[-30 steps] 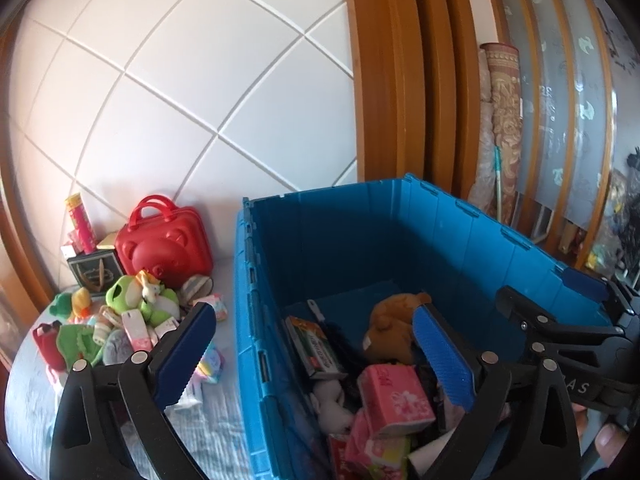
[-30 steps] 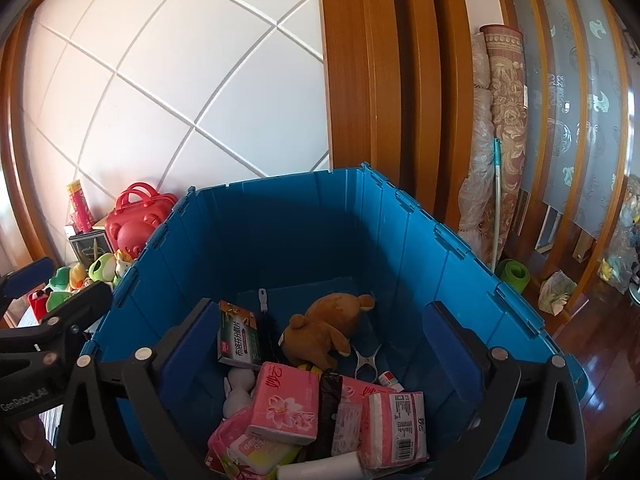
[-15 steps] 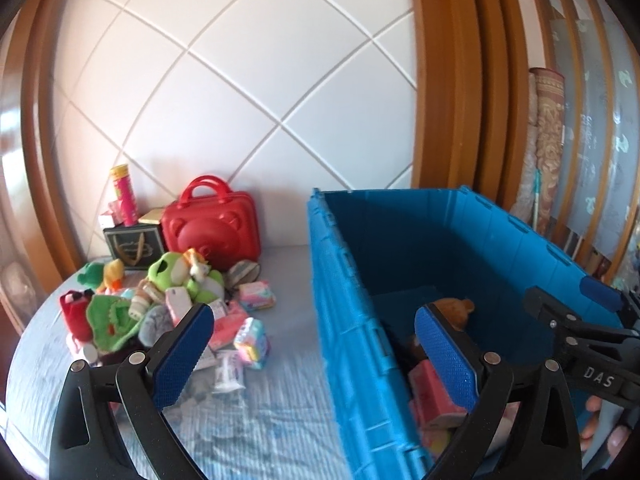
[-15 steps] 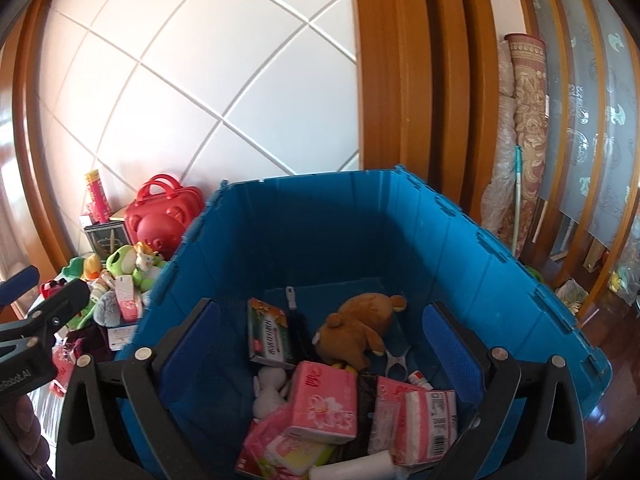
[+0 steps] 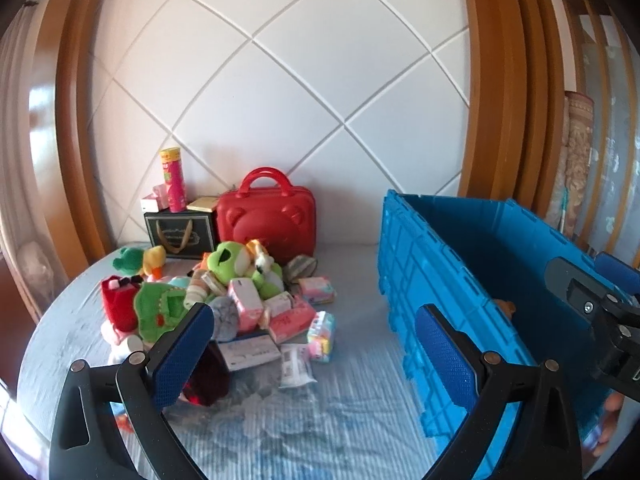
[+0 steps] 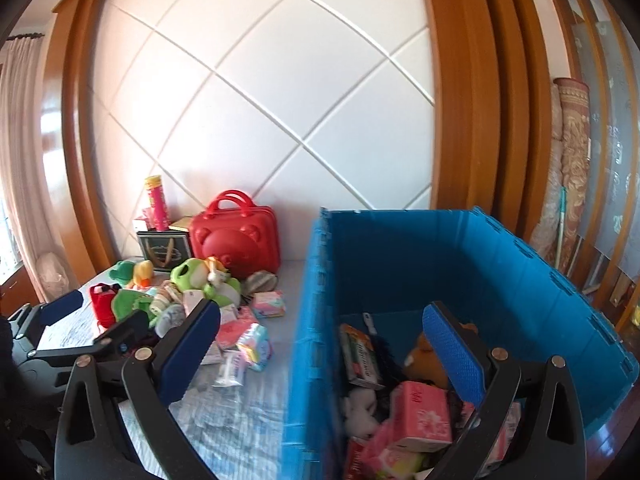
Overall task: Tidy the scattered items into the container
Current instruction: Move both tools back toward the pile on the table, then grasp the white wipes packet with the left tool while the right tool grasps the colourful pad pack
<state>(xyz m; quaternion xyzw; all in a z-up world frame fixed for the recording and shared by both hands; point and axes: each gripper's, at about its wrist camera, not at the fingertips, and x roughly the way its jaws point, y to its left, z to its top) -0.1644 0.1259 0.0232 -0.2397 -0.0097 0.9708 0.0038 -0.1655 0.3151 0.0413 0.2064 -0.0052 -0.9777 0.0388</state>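
The blue crate [image 6: 460,264] stands open at the right of the bed, already holding a brown plush bear [image 6: 424,360], a green-and-red carton [image 6: 360,356], pink tissue packs [image 6: 420,412] and a white plush [image 6: 360,404]; the scattered heap [image 5: 224,300] that is yet to be tidied lies well apart from it, to its left. The left gripper [image 5: 312,356] hangs over the near edge of that heap with its jaws wide apart and nothing between them; the right gripper [image 6: 324,356] straddles the crate's left wall, jaws likewise spread and empty. The step in hand appears to be a fresh pick from the heap. It is best done by singling out an outlying piece, such as the pastel tissue pack [image 5: 322,334] or the clear wrapped packet [image 5: 294,364], and closing across its short side, so that neighbours are not dragged along. Soft packs will yield under the pads, so a centred grip seems wise. A dark red item [image 5: 208,376] lies just beside the left finger; its kind cannot be told. The surface is a pale blue ribbed bedcover [image 5: 320,420]. Behind stand a red bear-faced case [image 5: 266,220], a black gift bag [image 5: 180,234] and a pink tube [image 5: 173,180], against a white quilted headboard [image 5: 280,80] in a wooden frame; a rolled rug [image 6: 572,160] leans at far right.
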